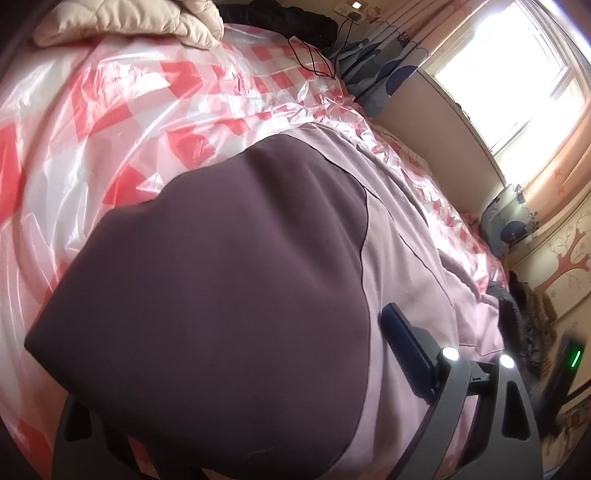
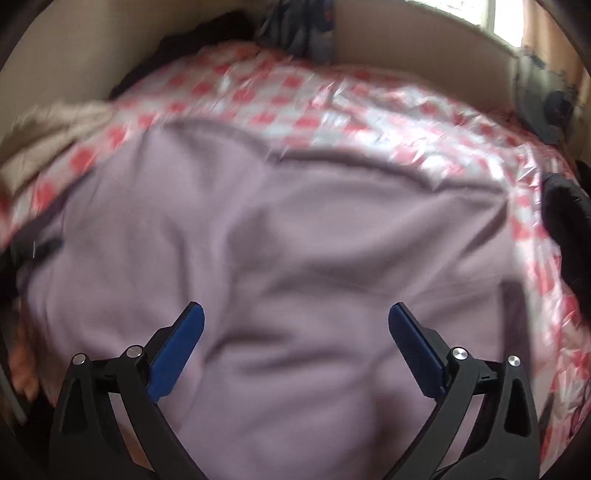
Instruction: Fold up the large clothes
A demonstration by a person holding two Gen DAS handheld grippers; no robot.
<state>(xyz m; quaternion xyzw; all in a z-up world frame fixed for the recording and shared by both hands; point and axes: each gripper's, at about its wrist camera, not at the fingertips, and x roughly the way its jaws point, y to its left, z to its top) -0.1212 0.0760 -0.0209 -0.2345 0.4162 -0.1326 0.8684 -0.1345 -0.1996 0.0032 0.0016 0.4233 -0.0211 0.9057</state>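
- The garment (image 2: pixel 295 229) is a big lilac thing lying on the bed (image 1: pixel 110 110), over a pink-and-white checked plastic sheet (image 2: pixel 332 99). My guess is the sheet keeps the bedding clean and gives a slick surface to slide cloth on.
- In the left wrist view a dark purple flap (image 1: pixel 207 280) of the same garment sits folded over the lilac part. Could be a lining or a darker panel, can't tell which.
- Right claw (image 2: pixel 295 347) is spread wide with nothing between the blue fingers (image 2: pixel 181 347), hanging just above the lilac cloth. No pinch on it as far as I can see.
- Left claw (image 1: pixel 240 369): only one blue finger (image 1: pixel 406 350) shows clearly; the other side is buried behind the dark flap. The jaws stand wide, and that flap lies across the gap. Whether the pads actually press on it I can't tell, looks more like it's draped there than gripped.
- Orientation: in the right view the garment's far edge, with a darker seam along it, runs left to right across the bed, so the long axis looks sideways to that claw. The picture is blurred, so don't hold me to it.
- It's still rumpled with soft creases in the middle, so I'd say the folding is partway, not done.
- Other stuff: a beige quilt (image 1: pixel 129 22) at the far corner, well apart from the garment, and a window (image 1: pixel 509 74) off to the right.
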